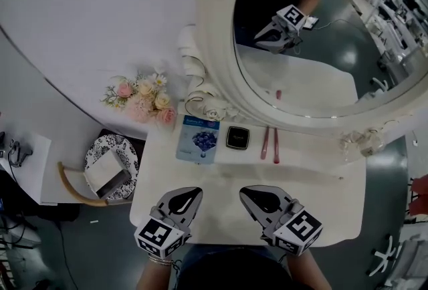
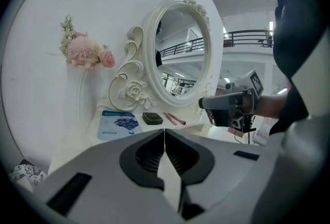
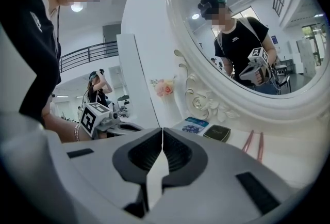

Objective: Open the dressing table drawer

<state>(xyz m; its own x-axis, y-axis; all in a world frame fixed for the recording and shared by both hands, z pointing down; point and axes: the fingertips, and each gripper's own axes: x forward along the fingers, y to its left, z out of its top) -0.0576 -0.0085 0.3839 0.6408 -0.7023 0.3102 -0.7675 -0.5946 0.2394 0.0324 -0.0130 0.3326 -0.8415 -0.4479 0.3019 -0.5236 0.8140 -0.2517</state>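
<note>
Approach step, no contact yet. Left gripper and right gripper hover side by side over the front edge of the dressing table, both aimed at the oval mirror. Both sets of jaws are pressed together with nothing between them, as each gripper view confirms. The drawer isn't visible in any view. My guess is that it sits in the front face below the tabletop edge, hidden under the grippers. On top, well clear of both grippers, are a blue sheet-mask packet, a black compact and two pink sticks. Next move, as I read it: drop one gripper below the edge, find the pull, spread the jaws, clamp it and draw straight back toward the body.
</note>
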